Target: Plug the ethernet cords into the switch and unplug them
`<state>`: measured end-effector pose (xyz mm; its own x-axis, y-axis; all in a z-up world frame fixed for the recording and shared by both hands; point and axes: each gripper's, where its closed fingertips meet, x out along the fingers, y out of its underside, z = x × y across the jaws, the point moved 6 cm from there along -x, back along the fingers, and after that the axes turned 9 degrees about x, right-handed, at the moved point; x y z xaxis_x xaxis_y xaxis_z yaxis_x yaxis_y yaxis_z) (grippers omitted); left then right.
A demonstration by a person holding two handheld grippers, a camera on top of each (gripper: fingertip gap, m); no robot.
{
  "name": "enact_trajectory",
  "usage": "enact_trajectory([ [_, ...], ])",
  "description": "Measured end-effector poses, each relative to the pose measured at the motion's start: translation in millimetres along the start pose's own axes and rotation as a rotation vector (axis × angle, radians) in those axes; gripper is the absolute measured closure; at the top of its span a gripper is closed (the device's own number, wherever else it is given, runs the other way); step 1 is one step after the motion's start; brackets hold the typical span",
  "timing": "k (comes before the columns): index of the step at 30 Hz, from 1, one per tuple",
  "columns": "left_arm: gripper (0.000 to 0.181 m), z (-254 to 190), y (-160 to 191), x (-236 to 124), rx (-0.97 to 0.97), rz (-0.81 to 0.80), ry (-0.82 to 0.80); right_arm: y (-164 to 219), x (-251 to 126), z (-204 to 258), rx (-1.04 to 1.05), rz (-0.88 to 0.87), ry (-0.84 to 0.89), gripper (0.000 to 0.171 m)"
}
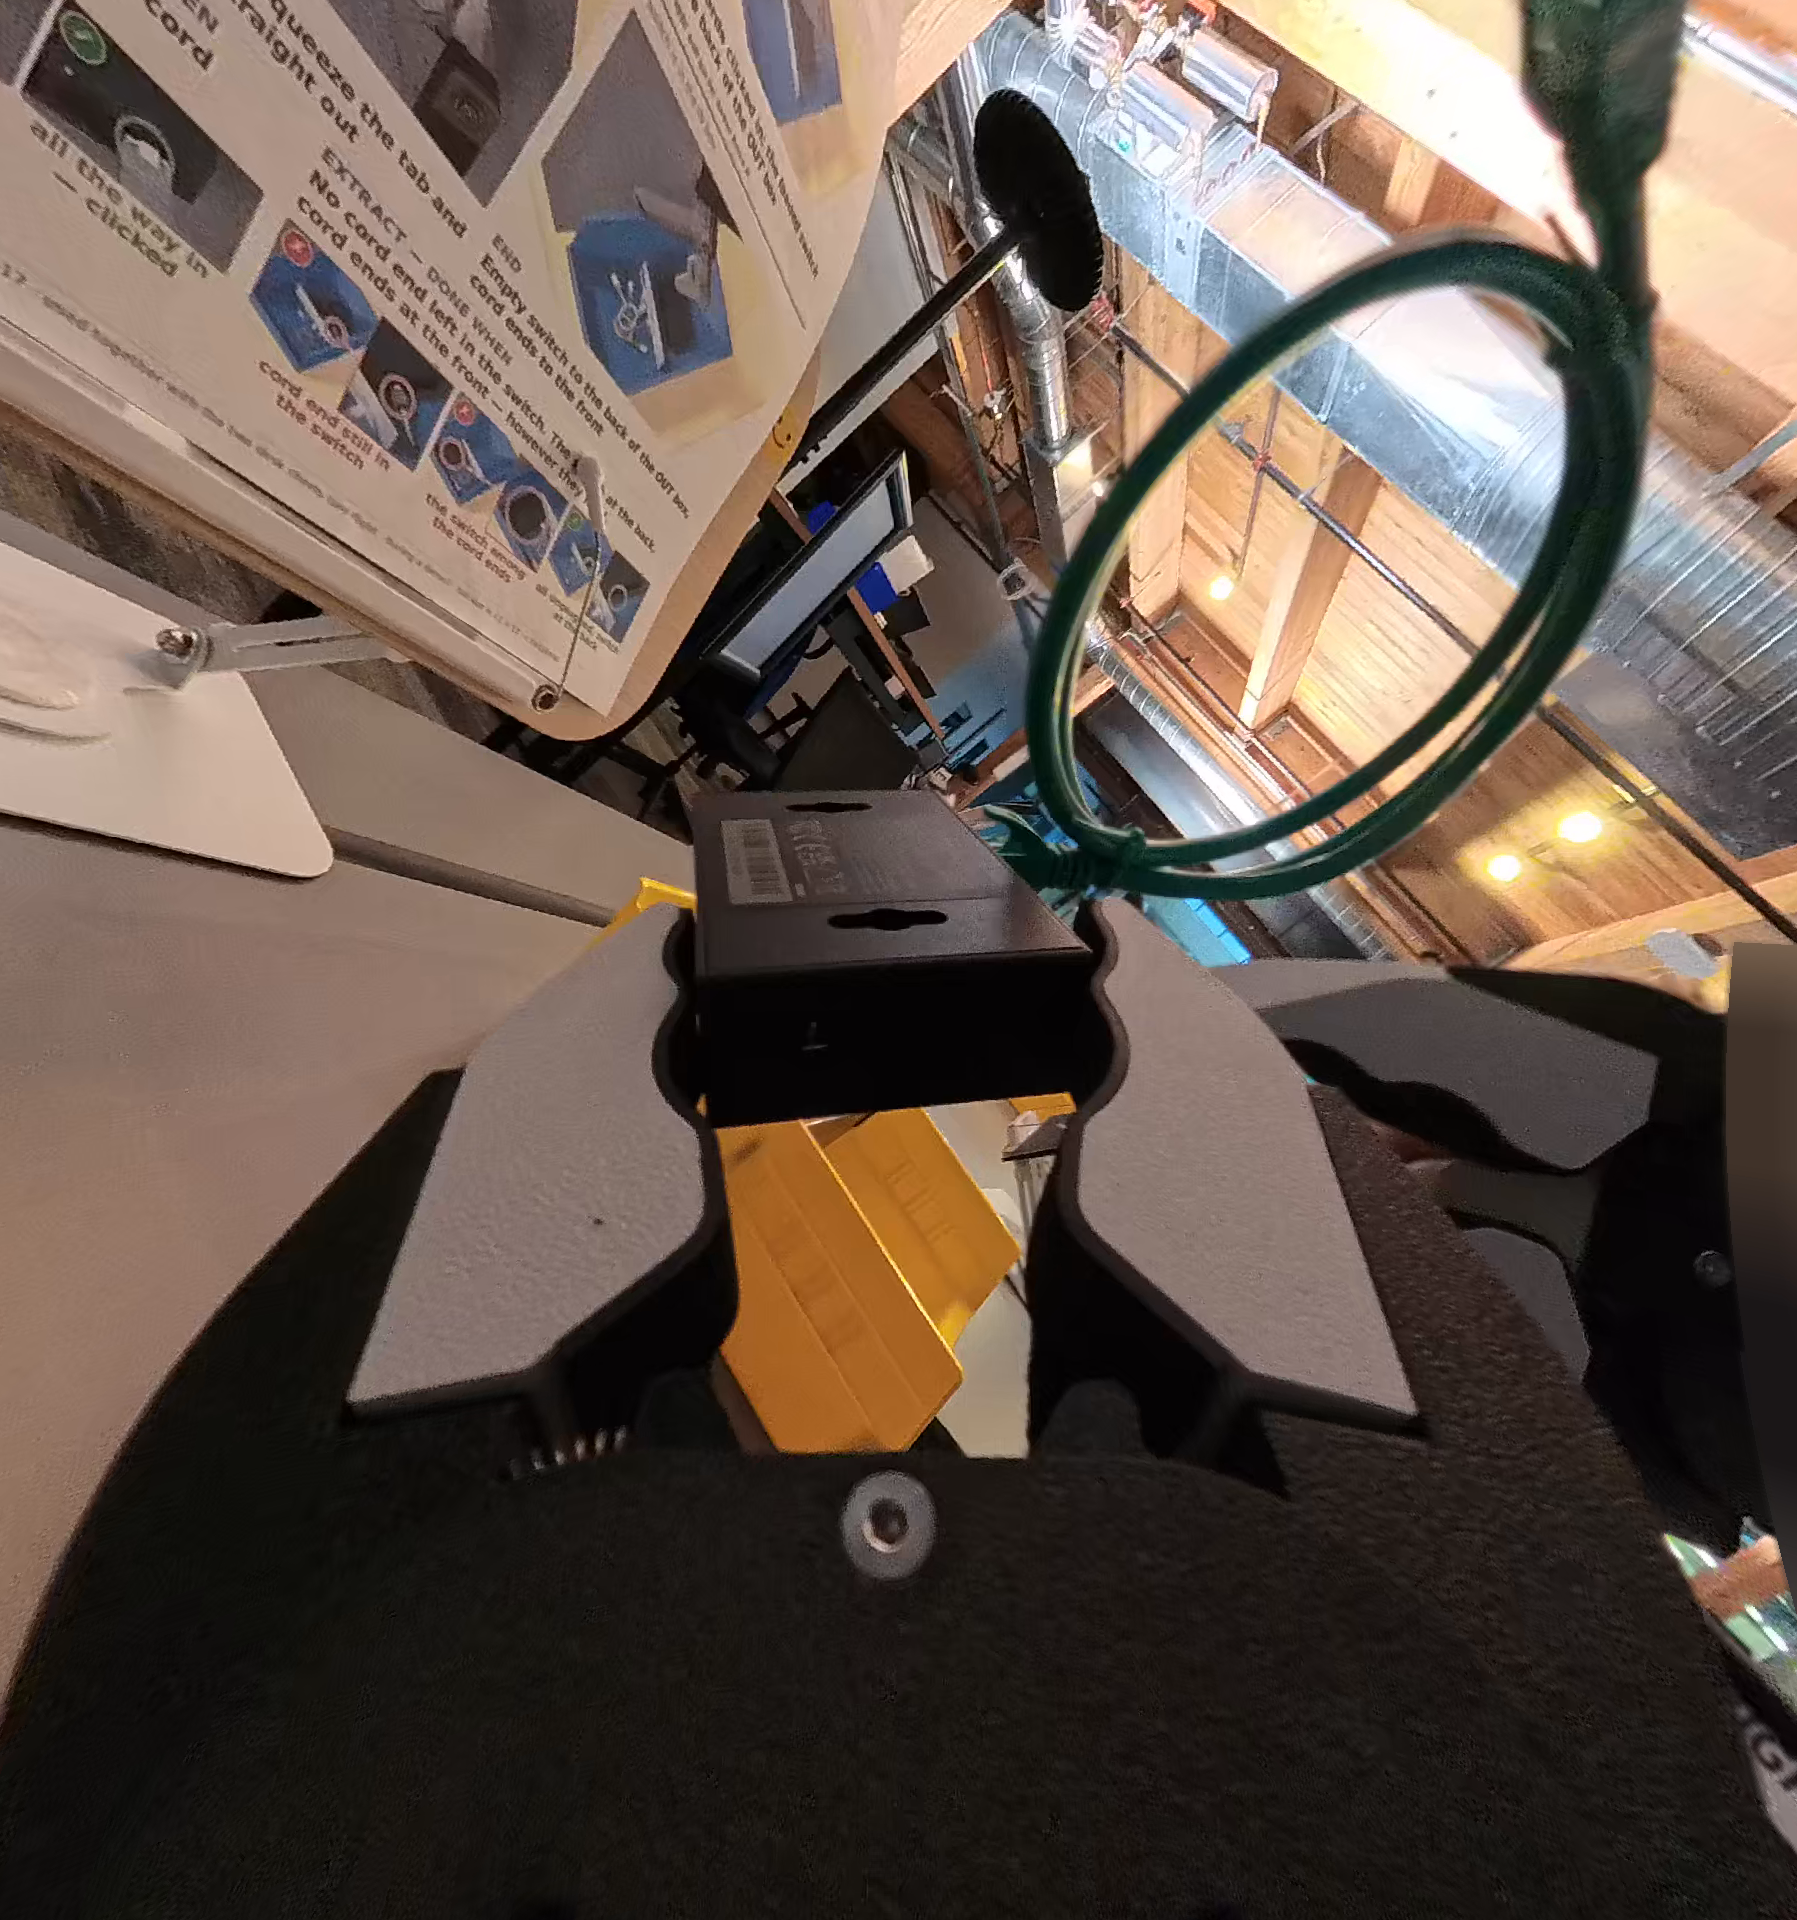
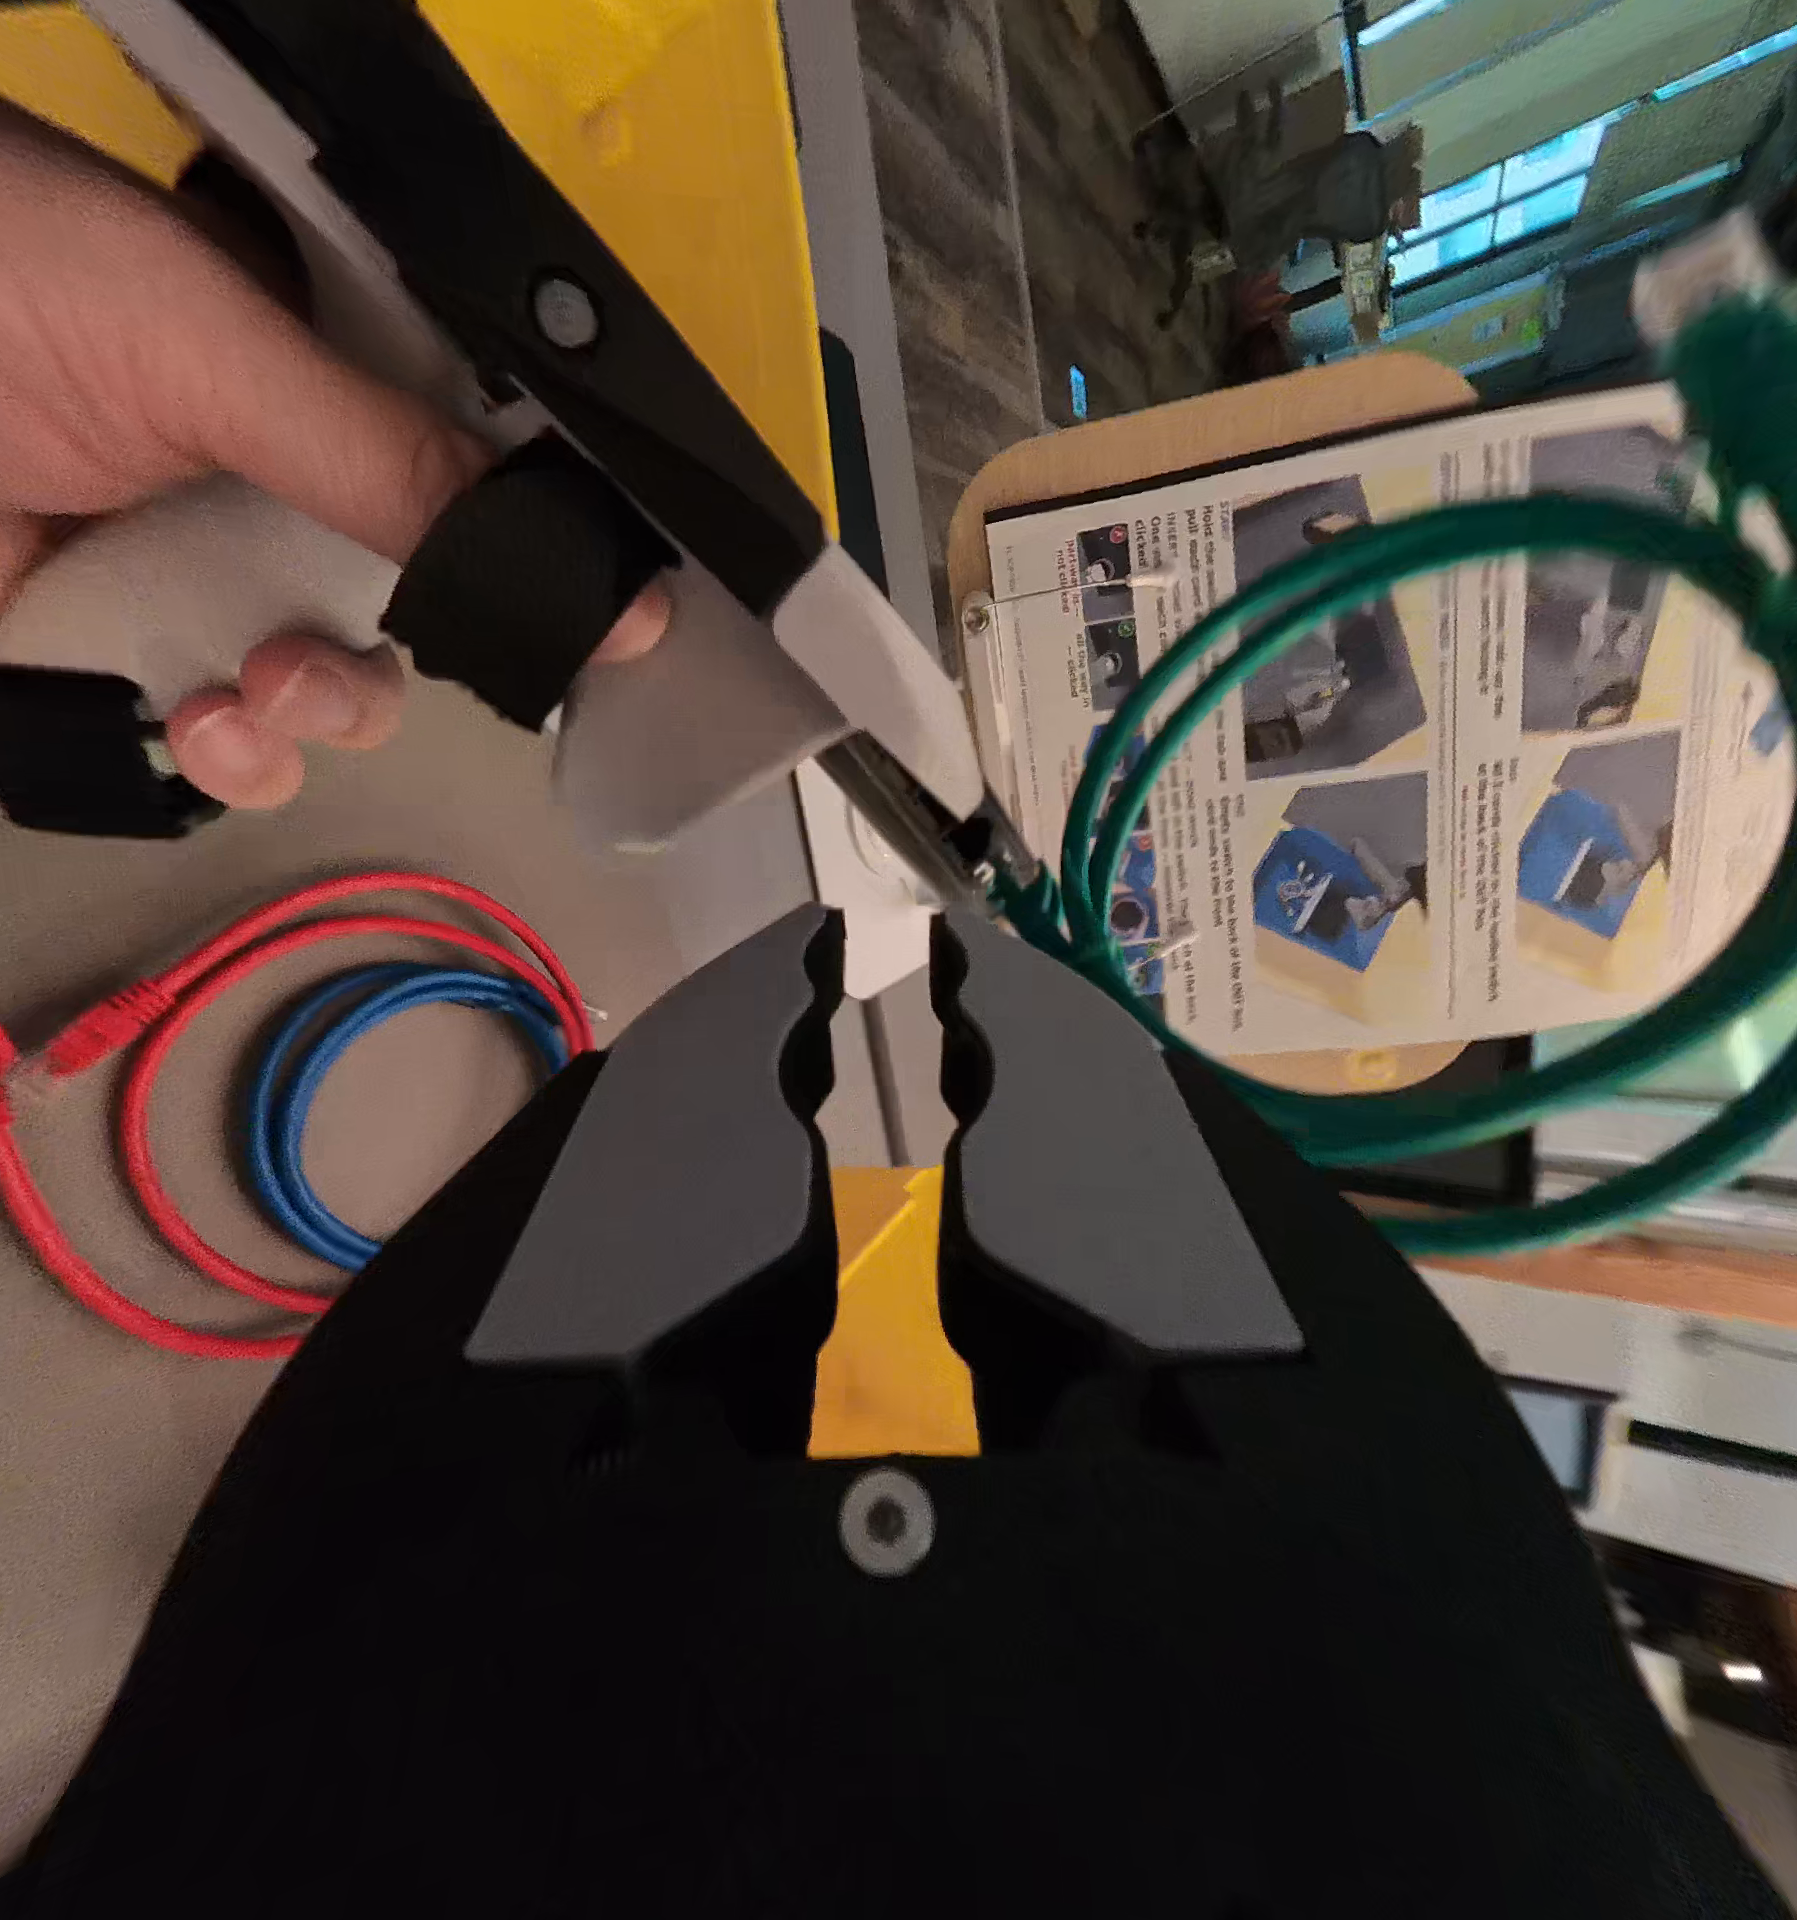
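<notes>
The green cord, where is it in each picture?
Left wrist view: the green cord loops at upper right, one end at the switch.
Right wrist view: green cord loops at right, beside the right gripper.
Shared landmark: the instruction sheet, upper left there, behind the loop here.

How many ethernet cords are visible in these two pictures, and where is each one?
3. The green cord hangs coiled in the air, one end at the switch held by the left gripper. The red cord and blue cord lie coiled on the table. More may be hidden.
</notes>
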<state>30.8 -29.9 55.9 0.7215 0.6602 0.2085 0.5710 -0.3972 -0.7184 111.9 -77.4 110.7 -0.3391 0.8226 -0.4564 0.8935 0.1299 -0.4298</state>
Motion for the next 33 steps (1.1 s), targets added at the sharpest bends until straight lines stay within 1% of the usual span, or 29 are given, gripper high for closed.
enact_trajectory([
  [3,0.113,0.3,-3.1,-0.5,-0.003,-0.009,0.005,15.9,-13.0,-1.9,0.216,-0.059,0.014,0.155],
  [5,0.113,0.0,-4.6,-1.1,-0.011,-0.018,0.011,26.8,-18.2,-4.1,0.408,-0.141,0.024,0.154],
  [8,0.113,-2.1,-5.0,-1.4,-0.005,-0.020,0.016,39.5,-17.7,-14.5,0.697,-0.317,0.077,0.147],
  [10,0.113,-4.6,-5.2,-1.8,0.004,-0.021,0.021,43.9,-12.8,-20.7,0.832,-0.422,0.074,0.141],
  [11,0.113,-5.8,-5.4,-2.0,0.009,-0.020,0.022,45.7,-8.8,-23.0,0.873,-0.441,0.062,0.141],
  [16,0.112,-10.0,-7.6,-3.0,0.037,-0.024,0.028,42.4,10.3,-27.6,0.962,-0.434,-0.108,0.131],
  [18,0.113,-10.2,-8.6,-3.1,0.047,-0.029,0.027,38.0,11.9,-30.2,0.963,-0.445,-0.129,0.130],
  [23,0.113,-9.9,-10.9,-3.0,0.069,-0.041,0.023,31.4,13.9,-37.0,0.947,-0.460,-0.068,0.138],
  [28,0.113,-11.7,-10.6,-2.3,0.108,-0.043,0.022,28.5,22.3,-37.7,0.945,-0.456,-0.097,0.142],
  [32,0.113,-12.6,-10.5,-1.8,0.111,-0.042,0.029,28.2,25.2,-36.3,0.918,-0.460,-0.096,0.158],
  [33,0.113,-12.2,-10.9,-1.8,0.109,-0.044,0.029,27.8,25.4,-35.8,0.913,-0.467,-0.096,0.158],
])
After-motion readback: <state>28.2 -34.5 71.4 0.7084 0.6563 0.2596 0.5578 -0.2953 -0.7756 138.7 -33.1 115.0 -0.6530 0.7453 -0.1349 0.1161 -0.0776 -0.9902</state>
